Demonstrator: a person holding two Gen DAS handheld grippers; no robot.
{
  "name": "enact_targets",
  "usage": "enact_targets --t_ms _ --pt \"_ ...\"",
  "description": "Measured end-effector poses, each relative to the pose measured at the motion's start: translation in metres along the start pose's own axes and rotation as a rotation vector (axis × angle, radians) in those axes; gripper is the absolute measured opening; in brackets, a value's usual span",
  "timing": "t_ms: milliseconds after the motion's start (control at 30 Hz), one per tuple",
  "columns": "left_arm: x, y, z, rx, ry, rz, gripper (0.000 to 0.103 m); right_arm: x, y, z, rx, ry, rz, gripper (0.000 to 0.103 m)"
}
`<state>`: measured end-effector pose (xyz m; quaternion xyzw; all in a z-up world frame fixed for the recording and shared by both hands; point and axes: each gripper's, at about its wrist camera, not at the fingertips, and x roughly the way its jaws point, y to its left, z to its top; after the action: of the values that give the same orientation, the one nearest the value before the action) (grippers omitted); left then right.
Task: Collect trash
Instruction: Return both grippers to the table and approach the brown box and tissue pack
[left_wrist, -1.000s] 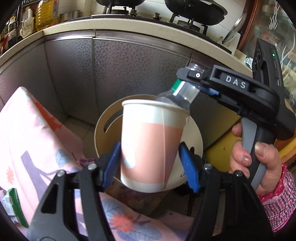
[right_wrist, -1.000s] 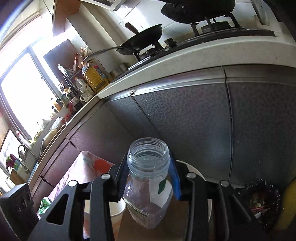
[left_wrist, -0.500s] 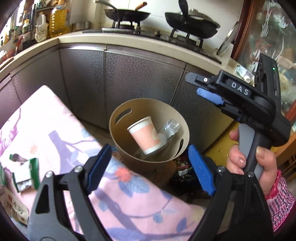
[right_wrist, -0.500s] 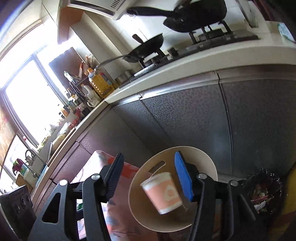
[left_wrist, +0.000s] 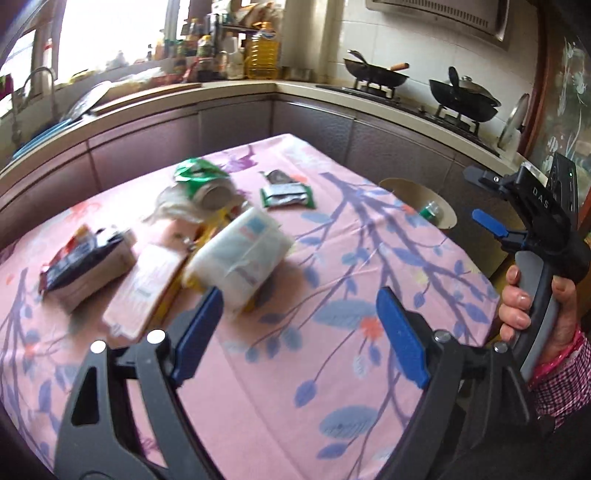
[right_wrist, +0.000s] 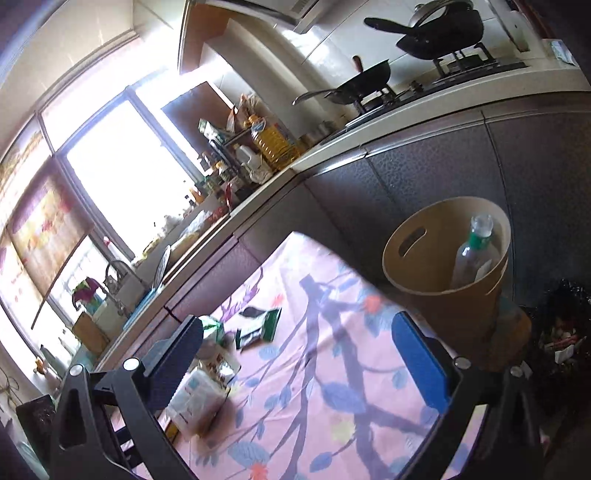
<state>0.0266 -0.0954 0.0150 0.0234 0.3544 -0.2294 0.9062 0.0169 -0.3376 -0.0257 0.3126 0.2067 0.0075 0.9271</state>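
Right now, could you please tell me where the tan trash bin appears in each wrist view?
Left wrist view: trash bin at right of centre, mostly hidden behind the far edge of the pink tablecloth.
Right wrist view: trash bin at upper right, with a plastic bottle inside.
Shared landmark: green wrapper.

A table under a pink flowered cloth (left_wrist: 332, 236) carries the litter — a clear plastic-wrapped pack (left_wrist: 240, 254) near the middle, a flat pink packet (left_wrist: 147, 288) and a dark snack bag (left_wrist: 85, 262) beside it. Farther back lie a green wrapper (left_wrist: 288, 195) and a crumpled green-and-white bag (left_wrist: 199, 184), apart from each other.
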Motion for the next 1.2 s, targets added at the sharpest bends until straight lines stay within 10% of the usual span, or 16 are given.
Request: enact_targets --t_ms 400,833,1067,1200 --pt "-0.024 0.085 -0.044 -0.220 -0.011 0.054 0.082 0.055 0.068 -0.059 -0.110 0.337 0.058 0.073" --pt "-0.012 0.126 -0.043 -0.279 0.000 0.128 0.082 0.184 0.101 -0.039 -0.117 0.533 0.131 0.065" --pt "-0.002 0.139 -0.042 -0.283 0.005 0.160 0.088 0.119 0.129 -0.091 -0.187 0.750 0.455 0.065" --pt "0.013 0.141 -0.037 -0.236 0.016 0.175 0.088 0.086 0.126 -0.087 -0.286 0.667 0.400 0.065"
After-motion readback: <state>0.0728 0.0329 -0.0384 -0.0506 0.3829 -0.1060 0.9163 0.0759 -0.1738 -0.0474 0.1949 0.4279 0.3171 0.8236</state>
